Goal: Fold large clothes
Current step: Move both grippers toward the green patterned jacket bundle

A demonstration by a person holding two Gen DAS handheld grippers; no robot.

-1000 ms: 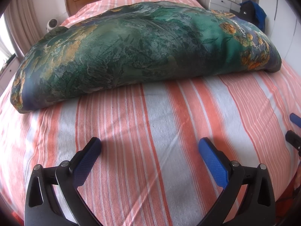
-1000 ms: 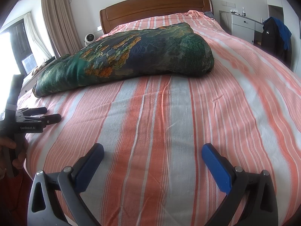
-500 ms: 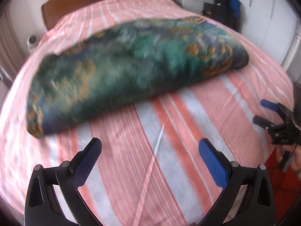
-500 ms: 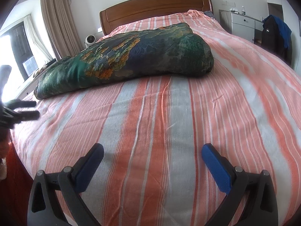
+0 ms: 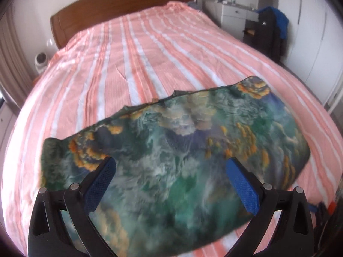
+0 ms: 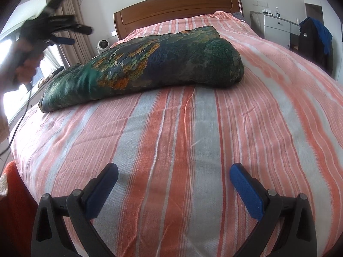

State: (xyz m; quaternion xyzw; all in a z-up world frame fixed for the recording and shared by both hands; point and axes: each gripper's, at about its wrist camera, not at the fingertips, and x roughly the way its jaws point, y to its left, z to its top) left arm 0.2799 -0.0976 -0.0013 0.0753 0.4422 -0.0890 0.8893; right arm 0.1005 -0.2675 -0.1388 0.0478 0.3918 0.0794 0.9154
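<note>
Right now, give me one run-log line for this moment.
stage: approach | green floral folded quilt: lying on striped pink bedsheet, ungrasped | left gripper: open, raised above quilt | right gripper: open, empty

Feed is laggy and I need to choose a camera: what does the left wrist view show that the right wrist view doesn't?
Left wrist only: the folded green floral cloth seen from above, directly under the open left hand-held gripper. Right wrist only: that hand-held gripper raised at upper left, the curtain, and the open right hand-held gripper over bare striped bedspread. Both: cloth, bedspread, wooden headboard, white dresser.

Left gripper (image 6: 62, 35) motion-blurred, fingers indistinct.
</note>
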